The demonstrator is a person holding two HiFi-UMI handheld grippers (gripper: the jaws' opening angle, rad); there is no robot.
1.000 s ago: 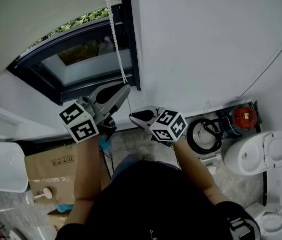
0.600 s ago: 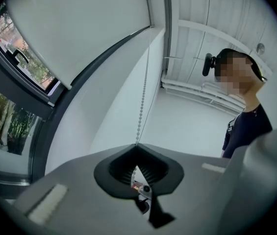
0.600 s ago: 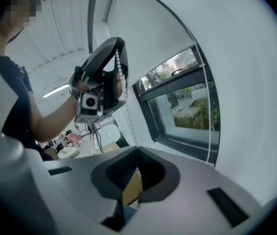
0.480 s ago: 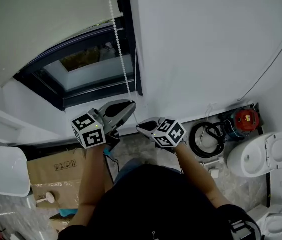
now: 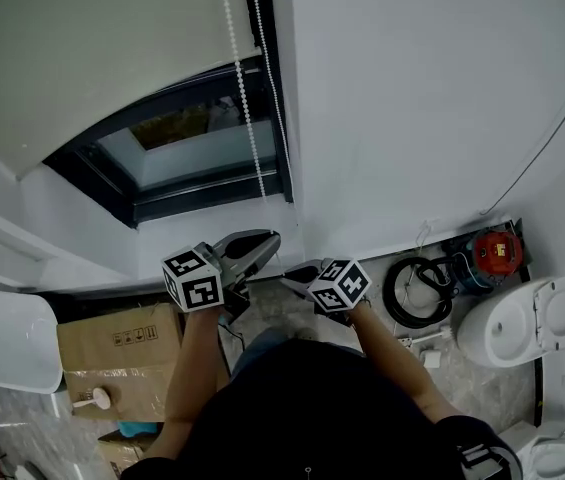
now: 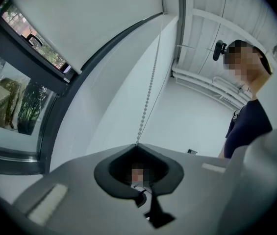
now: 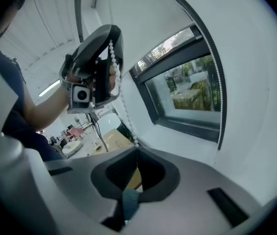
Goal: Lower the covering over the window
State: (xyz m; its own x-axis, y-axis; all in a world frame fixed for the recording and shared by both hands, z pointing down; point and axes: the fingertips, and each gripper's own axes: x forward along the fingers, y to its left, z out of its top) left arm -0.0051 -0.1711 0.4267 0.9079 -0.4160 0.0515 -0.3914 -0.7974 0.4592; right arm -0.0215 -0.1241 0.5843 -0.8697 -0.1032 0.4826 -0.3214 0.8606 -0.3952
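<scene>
We see a plain off-white roller blind (image 5: 102, 48) covering the upper part of the dark-framed window (image 5: 187, 158), glass bare below; white bead chain (image 5: 245, 98) runs top to bottom along the frame's right side; left gripper (image 5: 270, 238) and right gripper (image 5: 289, 268) both have jaws closed tight on it.

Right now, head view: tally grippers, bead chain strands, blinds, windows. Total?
Grippers: 2, the left gripper and the right gripper, each shut on the bead chain
Bead chain strands hanging by the window frame: 2
Roller blind: 1
Window: 1
Total: 6
</scene>
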